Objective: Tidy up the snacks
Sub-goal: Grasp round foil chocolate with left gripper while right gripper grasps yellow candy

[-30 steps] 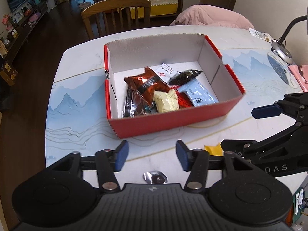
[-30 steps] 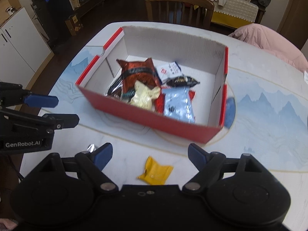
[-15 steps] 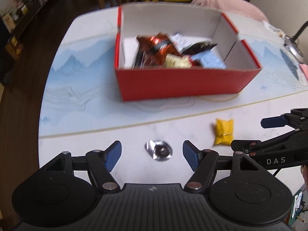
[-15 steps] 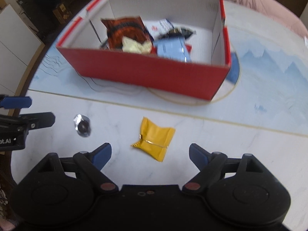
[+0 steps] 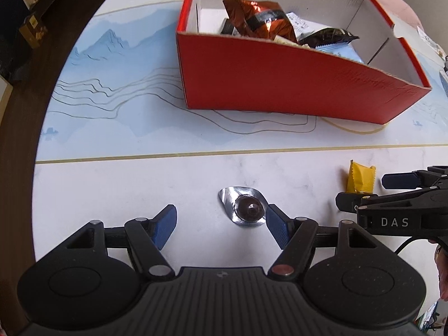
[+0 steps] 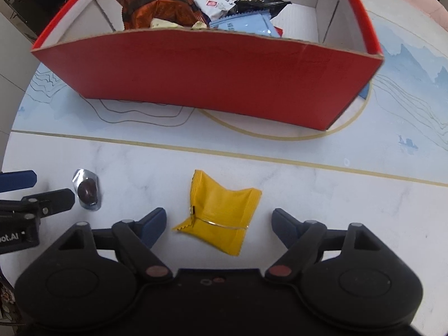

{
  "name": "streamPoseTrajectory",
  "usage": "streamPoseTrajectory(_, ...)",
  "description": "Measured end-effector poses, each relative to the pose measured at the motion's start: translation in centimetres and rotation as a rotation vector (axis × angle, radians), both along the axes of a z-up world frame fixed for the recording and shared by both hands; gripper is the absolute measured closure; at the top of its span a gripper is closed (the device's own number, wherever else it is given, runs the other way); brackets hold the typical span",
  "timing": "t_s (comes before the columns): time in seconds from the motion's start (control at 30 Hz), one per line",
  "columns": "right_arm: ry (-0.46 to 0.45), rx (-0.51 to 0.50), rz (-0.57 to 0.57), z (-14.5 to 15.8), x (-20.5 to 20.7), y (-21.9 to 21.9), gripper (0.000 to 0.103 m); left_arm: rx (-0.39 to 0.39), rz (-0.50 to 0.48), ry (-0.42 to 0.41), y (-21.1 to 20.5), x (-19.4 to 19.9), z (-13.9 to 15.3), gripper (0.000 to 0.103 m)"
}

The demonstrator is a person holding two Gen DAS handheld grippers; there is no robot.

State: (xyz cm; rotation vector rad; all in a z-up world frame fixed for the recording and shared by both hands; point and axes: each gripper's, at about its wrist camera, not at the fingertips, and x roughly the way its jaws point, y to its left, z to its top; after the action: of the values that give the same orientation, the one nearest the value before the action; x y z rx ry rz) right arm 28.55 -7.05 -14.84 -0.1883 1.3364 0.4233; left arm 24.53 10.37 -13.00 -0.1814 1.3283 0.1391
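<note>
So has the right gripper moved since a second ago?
Yes. The right gripper has come down toward the table: the yellow packet now lies between its open jaws and the red box looms larger.

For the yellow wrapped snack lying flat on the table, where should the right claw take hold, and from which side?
Grip the yellow wrapped snack across its puffed middle, coming straight down from above. It lies flat on the marble table, so no side offers an edge to get under. The right claw is open, its fingers either side of the packet, and its jaws have just been closing.
</note>
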Motion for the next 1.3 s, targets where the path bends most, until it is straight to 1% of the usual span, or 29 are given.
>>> streamPoseTrajectory(0.07,-0.007,-0.004,0.01,0.0,0.0,0.2,0.03,0.0,0.004,0.006,-0.1,0.3,-0.4,0.033)
streamPoseTrajectory(0.2,-0.022,-0.005,0.027,0.1,0.2,0.2,0.037,0.005,0.014,0.01,-0.5,0.7,-1.1,0.033)
streamPoseTrajectory(0.27,-0.029,-0.009,0.038,0.3,0.3,0.2,0.042,0.009,0.032,0.013,-0.6,0.9,-1.5,0.033)
streamPoseTrajectory(0.3,-0.033,-0.013,0.042,0.4,0.3,0.2,0.044,0.006,0.043,0.014,-0.6,1.0,-1.7,0.033)
streamPoseTrajectory(0.37,-0.043,-0.02,0.05,0.5,0.3,0.1,0.051,-0.002,0.054,0.018,-0.8,1.2,-2.0,0.034)
streamPoseTrajectory(0.5,-0.059,-0.012,0.065,0.7,0.1,-0.3,0.052,-0.005,0.056,0.023,-1.3,1.4,-2.4,0.035)
streamPoseTrajectory(0.57,-0.064,-0.012,0.07,0.8,0.0,-0.6,0.053,-0.009,0.064,0.026,-1.5,1.6,-2.6,0.038)
streamPoseTrajectory(0.67,-0.061,-0.01,0.071,0.5,0.0,-0.4,0.053,-0.004,0.076,0.02,-1.6,1.7,-2.6,0.039)
streamPoseTrajectory(0.77,-0.065,-0.012,0.073,0.6,-0.1,-0.3,0.053,0.015,0.087,0.013,-1.9,1.8,-2.6,0.047)
streamPoseTrajectory(0.83,-0.068,-0.014,0.078,0.6,-0.1,0.1,0.053,0.027,0.084,0.008,-2.2,1.7,-2.5,0.056)
streamPoseTrajectory(0.87,-0.068,-0.015,0.079,0.5,-0.1,0.1,0.053,0.036,0.08,0.007,-2.4,1.6,-2.4,0.058)
streamPoseTrajectory(0.93,-0.069,-0.017,0.083,0.5,-0.1,0.2,0.053,0.047,0.069,0.005,-2.9,1.5,-2.2,0.066)
streamPoseTrajectory(0.97,-0.071,-0.02,0.085,0.5,-0.1,0.3,0.053,0.048,0.066,0.003,-3.0,1.4,-2.2,0.067)
streamPoseTrajectory(1.13,-0.076,-0.016,0.078,0.8,-0.3,0.3,0.055,0.035,0.058,-0.018,-2.5,1.0,-2.0,0.072)
streamPoseTrajectory(1.3,-0.07,-0.004,0.074,1.1,-0.9,-0.2,0.057,0.008,0.072,-0.016,-1.8,0.4,-1.8,0.074)
